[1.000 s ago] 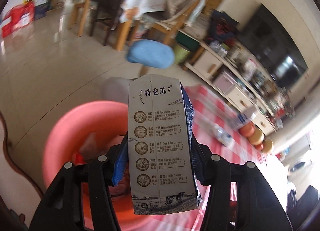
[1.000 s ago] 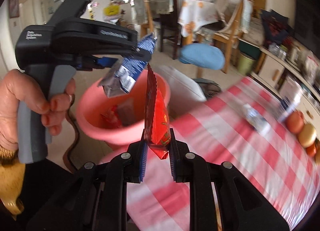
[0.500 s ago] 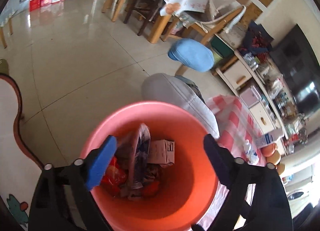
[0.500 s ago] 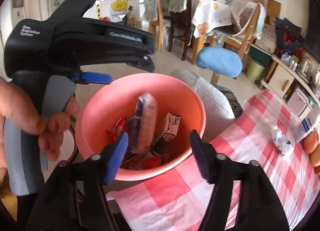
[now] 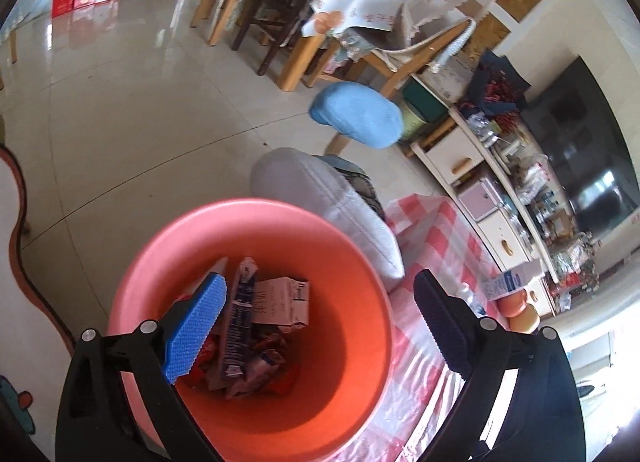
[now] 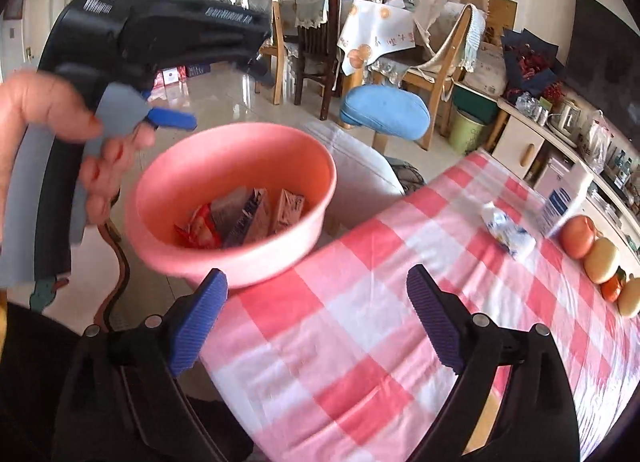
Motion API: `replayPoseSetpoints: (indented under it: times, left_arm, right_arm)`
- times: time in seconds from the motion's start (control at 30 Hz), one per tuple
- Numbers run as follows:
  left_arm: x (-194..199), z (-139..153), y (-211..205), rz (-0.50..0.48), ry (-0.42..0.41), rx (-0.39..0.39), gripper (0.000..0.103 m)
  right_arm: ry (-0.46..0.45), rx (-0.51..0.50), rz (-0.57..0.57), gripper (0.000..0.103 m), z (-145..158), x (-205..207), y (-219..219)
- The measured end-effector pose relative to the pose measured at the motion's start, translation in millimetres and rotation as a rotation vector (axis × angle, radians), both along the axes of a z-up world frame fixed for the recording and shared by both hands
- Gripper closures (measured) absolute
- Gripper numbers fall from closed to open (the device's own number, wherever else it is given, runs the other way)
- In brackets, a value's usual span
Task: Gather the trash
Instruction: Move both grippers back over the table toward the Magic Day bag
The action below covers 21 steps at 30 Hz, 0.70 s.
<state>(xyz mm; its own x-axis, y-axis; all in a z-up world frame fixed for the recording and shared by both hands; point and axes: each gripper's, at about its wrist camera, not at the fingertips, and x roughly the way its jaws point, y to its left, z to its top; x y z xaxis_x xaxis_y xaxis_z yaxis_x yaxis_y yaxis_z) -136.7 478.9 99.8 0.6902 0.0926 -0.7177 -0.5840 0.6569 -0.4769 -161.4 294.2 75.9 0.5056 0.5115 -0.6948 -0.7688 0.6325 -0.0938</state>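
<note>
Both claws are opening wide with nothing between their pads. From the left wrist view I see my left gripper point(image 5: 320, 318) angled down over the round salmon-pink plastic basin point(image 5: 360, 262), its blue ribbed pads point(image 5: 196, 326) spread apart above the trash inside: a flattened blue-and-grey milk carton point(image 5: 236, 326), a crumpled white carton point(image 5: 282, 300) and red snack wrappers point(image 5: 208, 350) heaped at the bottom. My right gripper point(image 6: 316, 318) hangs over the near edge of the red-and-white checked tablecloth point(image 6: 360, 302), just beside the basin, also tilted downward, touching nothing.

Only the right wrist view shows the hand point(image 6: 60, 141) wrapped around the left gripper's grey-and-black handle, up to the left of the basin. It also shows a crumpled white-and-blue wrapper point(image 6: 506, 232) lying on the cloth, well apart from the basin, with a blue-and-white box point(image 6: 560, 205) and a row of fruit point(image 6: 600, 258) farther along. The left view alone looks straight into the basin.
</note>
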Motion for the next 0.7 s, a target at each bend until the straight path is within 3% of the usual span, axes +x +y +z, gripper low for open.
replayPoseSetpoints:
  times: [0.23, 0.5, 0.7]
  left_arm:
    - [17.3, 11.1, -34.4, -0.093, -0.079, 0.027, 0.009]
    - [34.8, 23.6, -78.2, -0.196, -0.202, 0.028, 0.007]
    - [47.2, 37.4, -119.6, -0.312, -0.265, 0.114, 0.006]
  right_arm:
    - [0.018, 0.003, -0.059, 0.011, -7.9, -9.1, -37.2]
    - [0.043, 0.074, -0.139, 0.006, 3.0, -8.4, -88.6]
    - [0.047, 0.158, -0.178, 0.004, 15.7, -8.3, -129.6]
